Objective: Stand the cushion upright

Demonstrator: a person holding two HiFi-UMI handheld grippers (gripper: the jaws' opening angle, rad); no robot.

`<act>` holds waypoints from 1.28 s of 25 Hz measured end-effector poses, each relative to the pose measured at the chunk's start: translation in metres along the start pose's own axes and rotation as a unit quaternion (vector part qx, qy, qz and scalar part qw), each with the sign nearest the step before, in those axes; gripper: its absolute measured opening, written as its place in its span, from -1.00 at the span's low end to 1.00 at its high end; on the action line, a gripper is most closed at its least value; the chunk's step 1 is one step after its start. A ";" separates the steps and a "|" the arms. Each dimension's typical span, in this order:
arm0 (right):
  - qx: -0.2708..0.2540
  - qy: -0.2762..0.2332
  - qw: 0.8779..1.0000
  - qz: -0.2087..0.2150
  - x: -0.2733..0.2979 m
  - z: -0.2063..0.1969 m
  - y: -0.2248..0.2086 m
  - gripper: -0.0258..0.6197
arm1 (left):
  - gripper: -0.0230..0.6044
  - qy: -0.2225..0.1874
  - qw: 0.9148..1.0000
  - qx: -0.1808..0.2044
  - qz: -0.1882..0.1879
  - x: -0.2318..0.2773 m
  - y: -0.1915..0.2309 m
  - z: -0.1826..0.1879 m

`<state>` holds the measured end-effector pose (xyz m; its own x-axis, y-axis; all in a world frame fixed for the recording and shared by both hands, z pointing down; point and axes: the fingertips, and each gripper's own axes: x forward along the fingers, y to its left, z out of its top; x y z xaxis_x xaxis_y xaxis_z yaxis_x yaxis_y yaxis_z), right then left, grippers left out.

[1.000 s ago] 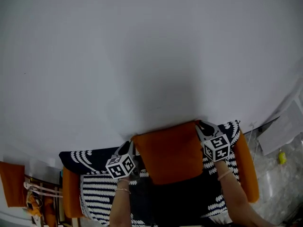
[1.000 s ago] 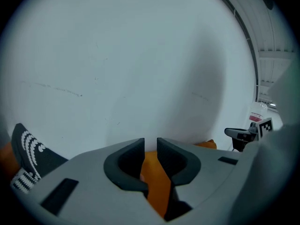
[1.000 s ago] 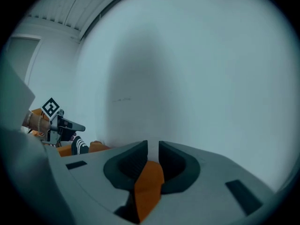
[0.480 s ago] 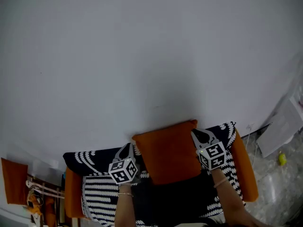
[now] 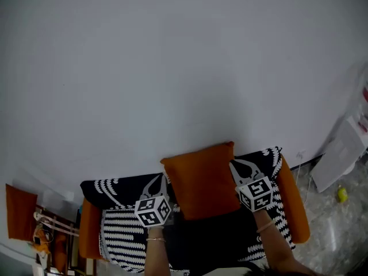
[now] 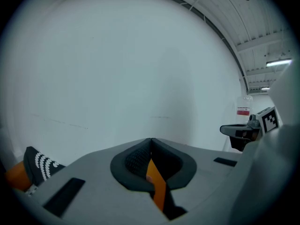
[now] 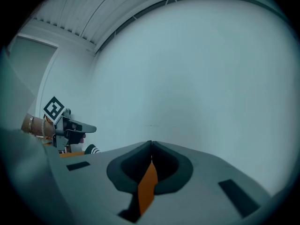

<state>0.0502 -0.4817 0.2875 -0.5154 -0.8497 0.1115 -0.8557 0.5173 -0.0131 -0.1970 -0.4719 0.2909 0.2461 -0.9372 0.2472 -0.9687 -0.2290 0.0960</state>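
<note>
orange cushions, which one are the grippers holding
The middle orange cushion, pinched at its side edges by the left gripper and the right gripper; the orange pads at the patterned seat's sides are untouched.

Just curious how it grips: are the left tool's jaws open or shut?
Shut: the left gripper clamps an edge of the orange fabric cushion.

Left tongs [image 5: 162, 180], right tongs [image 5: 234, 165] grey; black-white marker cubes [image 5: 152, 211]; wrist bracelets [image 5: 152, 240].
</note>
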 end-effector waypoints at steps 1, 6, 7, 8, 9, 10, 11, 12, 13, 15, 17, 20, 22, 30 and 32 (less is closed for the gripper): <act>-0.001 -0.003 1.000 0.003 -0.007 0.002 0.004 -0.90 | -0.86 -0.003 1.000 0.002 -0.002 -0.008 -0.006 0.001; -0.005 -0.009 1.000 0.014 -0.040 0.013 0.022 -0.90 | -0.86 -0.007 1.000 0.016 -0.016 -0.044 -0.039 0.004; -0.004 -0.010 1.000 0.015 -0.046 0.015 0.025 -0.90 | -0.86 -0.008 1.000 0.021 -0.016 -0.050 -0.046 0.004; -0.004 -0.011 1.000 0.015 -0.052 0.017 0.027 -0.90 | -0.86 -0.009 0.999 0.026 -0.017 -0.056 -0.051 0.004; -0.003 -0.013 1.000 0.015 -0.057 0.020 0.029 -0.90 | -0.86 -0.011 0.999 0.030 -0.017 -0.062 -0.056 0.004; -0.003 -0.015 1.000 0.015 -0.062 0.022 0.032 -0.90 | -0.86 -0.014 0.999 0.032 -0.019 -0.068 -0.061 0.005; -0.003 -0.018 1.000 0.014 -0.066 0.024 0.035 -0.90 | -0.86 -0.017 0.999 0.033 -0.021 -0.074 -0.065 0.007; -0.004 -0.020 1.000 0.013 -0.071 0.027 0.037 -0.90 | -0.86 -0.021 0.999 0.034 -0.025 -0.080 -0.069 0.009; -0.006 -0.021 1.000 0.012 -0.075 0.029 0.040 -0.90 | -0.86 -0.024 0.999 0.036 -0.028 -0.085 -0.073 0.011; -0.009 -0.025 1.000 0.010 -0.082 0.034 0.045 -0.90 | -0.86 -0.030 0.998 0.041 -0.033 -0.095 -0.079 0.016; -0.013 -0.029 0.999 0.007 -0.089 0.039 0.051 -0.90 | -0.86 -0.038 0.998 0.046 -0.038 -0.103 -0.083 0.022; -0.022 -0.032 0.999 0.002 -0.099 0.043 0.063 -0.90 | -0.86 -0.052 0.996 0.049 -0.046 -0.117 -0.089 0.032; -0.026 -0.032 0.999 -0.001 -0.107 0.046 0.073 -0.90 | -0.86 -0.058 0.996 0.055 -0.050 -0.128 -0.091 0.037; -0.039 -0.038 0.998 -0.013 -0.145 0.054 0.116 -0.90 | -0.86 -0.074 0.994 0.051 -0.069 -0.182 -0.096 0.035; -0.041 -0.039 0.998 -0.015 -0.153 0.055 0.127 -0.90 | -0.86 -0.076 0.993 0.051 -0.075 -0.195 -0.096 0.033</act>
<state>0.0179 -0.2917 0.2146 -0.4947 -0.8685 0.0328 -0.8657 0.4957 0.0703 -0.1533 -0.2756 0.2021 0.3871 -0.9177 0.0888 -0.9219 -0.3869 0.0209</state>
